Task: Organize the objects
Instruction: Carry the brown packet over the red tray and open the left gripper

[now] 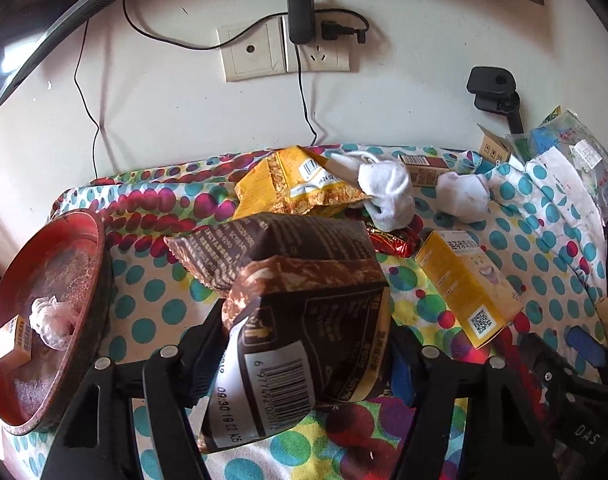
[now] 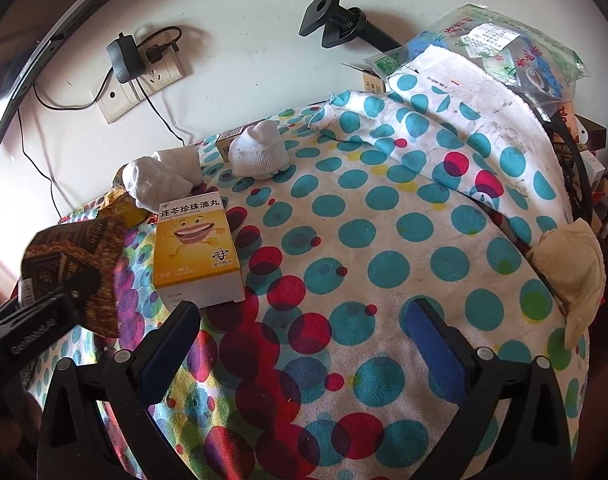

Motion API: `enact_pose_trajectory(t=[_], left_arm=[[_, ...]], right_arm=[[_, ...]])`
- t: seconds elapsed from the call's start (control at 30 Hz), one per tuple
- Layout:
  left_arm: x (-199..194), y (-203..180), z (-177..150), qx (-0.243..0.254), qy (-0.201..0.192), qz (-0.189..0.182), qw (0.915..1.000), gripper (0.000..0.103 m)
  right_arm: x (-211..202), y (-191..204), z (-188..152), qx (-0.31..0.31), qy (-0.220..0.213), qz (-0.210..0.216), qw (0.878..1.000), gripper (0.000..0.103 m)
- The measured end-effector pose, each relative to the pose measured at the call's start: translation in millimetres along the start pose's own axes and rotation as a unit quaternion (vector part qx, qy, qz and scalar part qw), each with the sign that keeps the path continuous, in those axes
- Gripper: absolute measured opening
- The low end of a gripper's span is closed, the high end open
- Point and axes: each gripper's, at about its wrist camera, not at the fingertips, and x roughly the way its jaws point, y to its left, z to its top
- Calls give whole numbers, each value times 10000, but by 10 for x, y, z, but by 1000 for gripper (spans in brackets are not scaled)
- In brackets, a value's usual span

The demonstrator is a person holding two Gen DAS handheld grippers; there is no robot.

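The left gripper (image 1: pixel 299 356) is clamping a brown snack bag (image 1: pixel 304 320) between its fingers, holding it up over the spotted cloth (image 2: pixel 384 240). The bag is looking crumpled, dark brown with white print and a barcode panel facing the camera. It is blocking most of a second brown bag (image 1: pixel 271 240) lying behind it, and a red wrapper (image 1: pixel 392 240) is peeking out only partly. The right gripper (image 2: pixel 304 328) is hanging wide open over the cloth, gripping nothing, just beside a yellow medicine box (image 2: pixel 197 248). Two white socks (image 2: pixel 259 152) are sitting near the wall. A red tray (image 1: pixel 43 300) is getting cut off at the left edge.
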Motion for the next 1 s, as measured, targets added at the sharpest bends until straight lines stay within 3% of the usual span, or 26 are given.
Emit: enact_pose_trajectory(t=[0.27, 0.43, 0.77, 1.0], left_arm=[[-363, 457, -2, -209, -218, 144, 9994, 70], [-520, 990, -7, -388, -292, 650, 9967, 70], [-606, 2233, -181, -1000, -126, 1864, 9773, 70], [-549, 2842, -256, -1290, 63, 2340, 9636, 70]], right_arm=[[8, 5, -6, 2, -2, 6, 10000, 103], [12, 10, -6, -1, -1, 2, 10000, 103], [11, 15, -4, -5, 4, -9, 10000, 103], [7, 16, -2, 1, 3, -6, 10000, 103]])
